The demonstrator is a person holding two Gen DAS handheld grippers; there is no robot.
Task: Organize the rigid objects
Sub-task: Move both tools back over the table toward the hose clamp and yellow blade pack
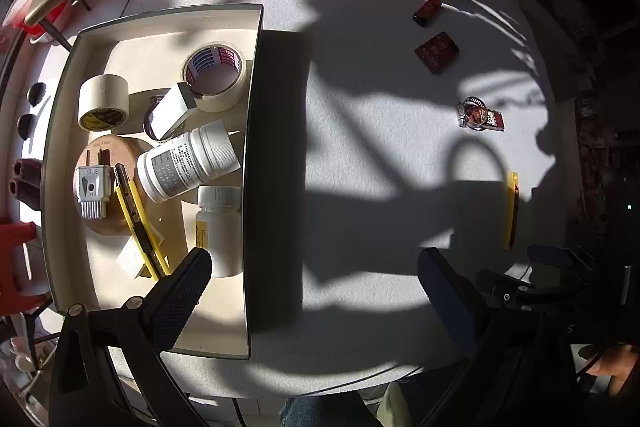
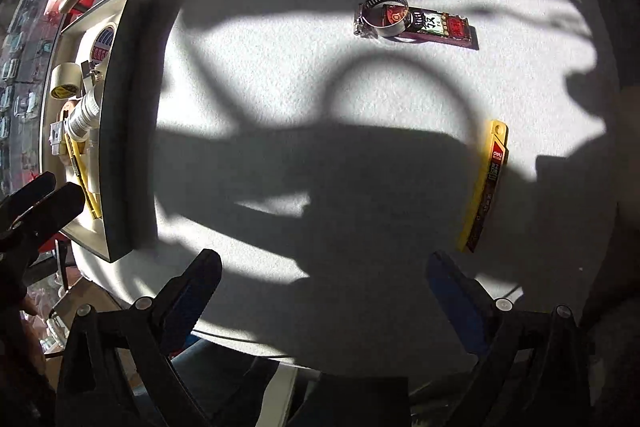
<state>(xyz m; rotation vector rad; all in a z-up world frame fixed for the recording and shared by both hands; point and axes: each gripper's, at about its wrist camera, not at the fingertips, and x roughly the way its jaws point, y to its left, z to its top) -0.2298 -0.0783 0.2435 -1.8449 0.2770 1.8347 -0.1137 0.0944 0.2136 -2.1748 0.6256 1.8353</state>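
Two tape rolls (image 1: 216,75), two white bottles (image 1: 188,163) and one yellow knife (image 1: 138,219) lie in your tray (image 1: 256,27); another yellow cutter (image 2: 486,183) waits on the table (image 2: 280,67). Your left gripper (image 1: 316,279) and right gripper (image 2: 324,279) gape wide, empty.

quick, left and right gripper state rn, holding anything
left gripper: open, holding nothing
right gripper: open wide, holding nothing
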